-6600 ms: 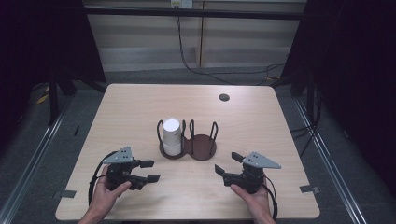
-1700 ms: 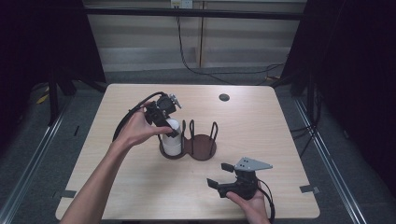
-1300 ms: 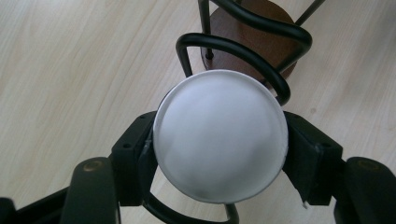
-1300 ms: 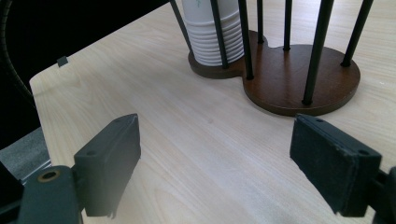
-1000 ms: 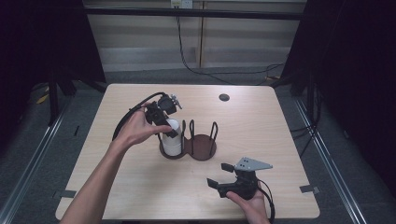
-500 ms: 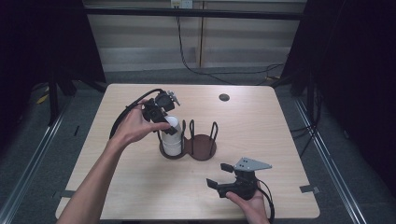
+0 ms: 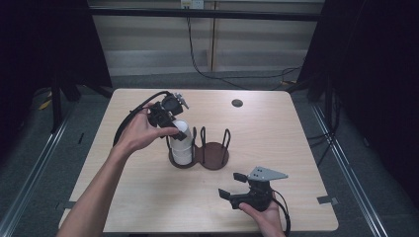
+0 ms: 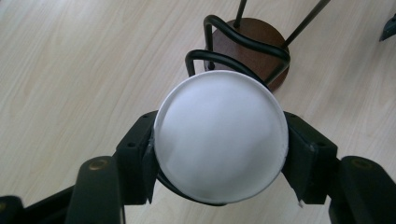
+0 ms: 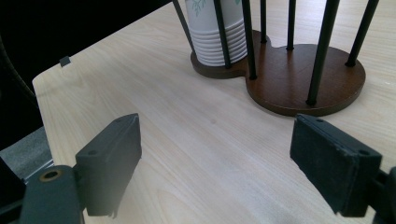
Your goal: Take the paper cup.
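Note:
A stack of white paper cups (image 7: 181, 146) stands upside down in the left bay of a dark wire cup holder (image 7: 213, 158). My left gripper (image 7: 177, 129) comes down on the stack from above. Its jaws have just been closing, and the pads (image 8: 141, 154) now press both sides of the top cup (image 8: 219, 130). The holder's empty right bay (image 8: 256, 37) lies just beyond. My right gripper (image 7: 230, 184) rests open near the table's front edge. From the right gripper (image 9: 219, 163) I see bare wood between the jaws, with the cups (image 9: 217, 45) and holder (image 9: 299, 74) ahead.
A small dark round disc (image 7: 237, 102) lies at the back of the wooden table (image 7: 296, 138). The left gripper's black cable (image 7: 129, 120) loops over the table's back left. Dark floor and rails surround the table.
Since the earliest frame the left gripper has gone from the front left up to the cup stack. Over the last second its jaws have drawn in on the top cup. The right gripper has stayed put.

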`<state>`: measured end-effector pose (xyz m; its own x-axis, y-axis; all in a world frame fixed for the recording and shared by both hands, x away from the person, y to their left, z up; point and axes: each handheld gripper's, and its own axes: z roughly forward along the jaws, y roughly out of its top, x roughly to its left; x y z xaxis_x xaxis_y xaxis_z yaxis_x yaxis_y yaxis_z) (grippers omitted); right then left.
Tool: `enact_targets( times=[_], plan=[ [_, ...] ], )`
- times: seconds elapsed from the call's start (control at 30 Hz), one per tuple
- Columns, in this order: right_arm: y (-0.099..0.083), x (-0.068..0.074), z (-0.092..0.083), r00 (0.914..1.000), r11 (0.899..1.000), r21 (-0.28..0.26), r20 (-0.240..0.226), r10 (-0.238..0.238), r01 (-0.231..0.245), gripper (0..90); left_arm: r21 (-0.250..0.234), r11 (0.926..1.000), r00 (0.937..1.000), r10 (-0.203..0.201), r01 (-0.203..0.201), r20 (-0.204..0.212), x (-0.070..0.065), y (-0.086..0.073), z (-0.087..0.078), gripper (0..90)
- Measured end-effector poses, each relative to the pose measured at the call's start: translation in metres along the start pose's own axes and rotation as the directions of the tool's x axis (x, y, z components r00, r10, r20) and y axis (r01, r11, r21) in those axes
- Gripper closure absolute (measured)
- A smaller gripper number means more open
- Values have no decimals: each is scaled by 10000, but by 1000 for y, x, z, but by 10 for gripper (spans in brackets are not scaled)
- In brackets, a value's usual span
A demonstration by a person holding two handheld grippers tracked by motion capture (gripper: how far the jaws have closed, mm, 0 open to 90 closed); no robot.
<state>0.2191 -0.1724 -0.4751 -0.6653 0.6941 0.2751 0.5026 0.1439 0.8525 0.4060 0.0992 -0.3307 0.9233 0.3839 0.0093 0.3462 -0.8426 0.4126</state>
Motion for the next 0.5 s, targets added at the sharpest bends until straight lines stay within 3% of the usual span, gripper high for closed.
enact_targets(
  times=[0.5],
  plan=[
    [0, 0, 1, 10000, 10000, -5, -30, 12, -12, 160, -402, 9992, 10000, -58, 56, -57, -1, 0, -18, 372]
  ],
)
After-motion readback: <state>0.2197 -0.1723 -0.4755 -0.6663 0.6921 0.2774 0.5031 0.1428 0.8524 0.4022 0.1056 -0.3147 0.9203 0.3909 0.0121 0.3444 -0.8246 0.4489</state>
